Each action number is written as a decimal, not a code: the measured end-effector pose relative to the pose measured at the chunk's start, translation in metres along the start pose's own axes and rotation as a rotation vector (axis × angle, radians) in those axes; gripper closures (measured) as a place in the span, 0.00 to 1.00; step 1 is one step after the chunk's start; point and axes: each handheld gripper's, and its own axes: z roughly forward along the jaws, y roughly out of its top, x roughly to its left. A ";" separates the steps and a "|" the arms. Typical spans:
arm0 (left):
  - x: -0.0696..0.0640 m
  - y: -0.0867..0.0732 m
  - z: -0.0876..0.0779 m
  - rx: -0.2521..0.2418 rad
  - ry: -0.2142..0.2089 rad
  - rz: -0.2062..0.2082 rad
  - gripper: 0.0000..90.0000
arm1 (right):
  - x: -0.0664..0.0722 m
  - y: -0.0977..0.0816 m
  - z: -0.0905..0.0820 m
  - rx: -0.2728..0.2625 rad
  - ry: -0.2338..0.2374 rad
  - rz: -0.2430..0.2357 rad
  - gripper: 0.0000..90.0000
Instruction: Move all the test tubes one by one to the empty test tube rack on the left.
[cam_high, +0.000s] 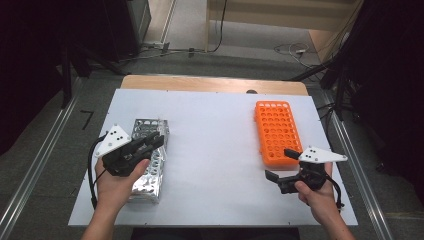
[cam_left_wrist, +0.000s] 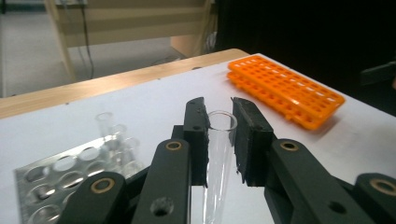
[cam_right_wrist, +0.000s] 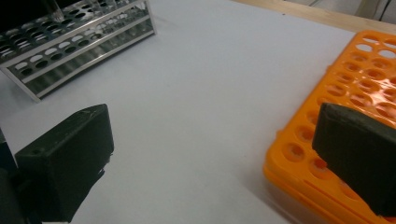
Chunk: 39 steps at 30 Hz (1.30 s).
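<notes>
Left gripper view: test tube (cam_left_wrist: 219, 144) clamped between jaws

Clear glass test tube (cam_left_wrist: 218, 154), open-mouthed, clamped between left tongs (cam_left_wrist: 219, 116)

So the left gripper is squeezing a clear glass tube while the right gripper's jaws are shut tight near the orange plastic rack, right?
Not quite: the right gripper stands wide open, nothing between its jaws, as the right gripper view shows. The left gripper does clamp the clear glass tube, and the orange plastic rack is near.

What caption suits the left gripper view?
Left tongs clamp a clear test tube above the metal rack.
</notes>
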 end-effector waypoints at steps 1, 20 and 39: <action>0.002 -0.001 0.000 0.004 0.010 0.002 0.84 | -0.002 -0.001 -0.002 0.001 -0.008 0.005 0.00; 0.022 -0.019 0.021 0.010 0.147 0.014 0.84 | -0.023 -0.008 -0.011 -0.005 -0.056 0.043 0.00; 0.022 -0.031 0.033 0.146 0.160 -0.002 0.83 | -0.025 -0.008 -0.012 -0.007 -0.063 0.043 0.00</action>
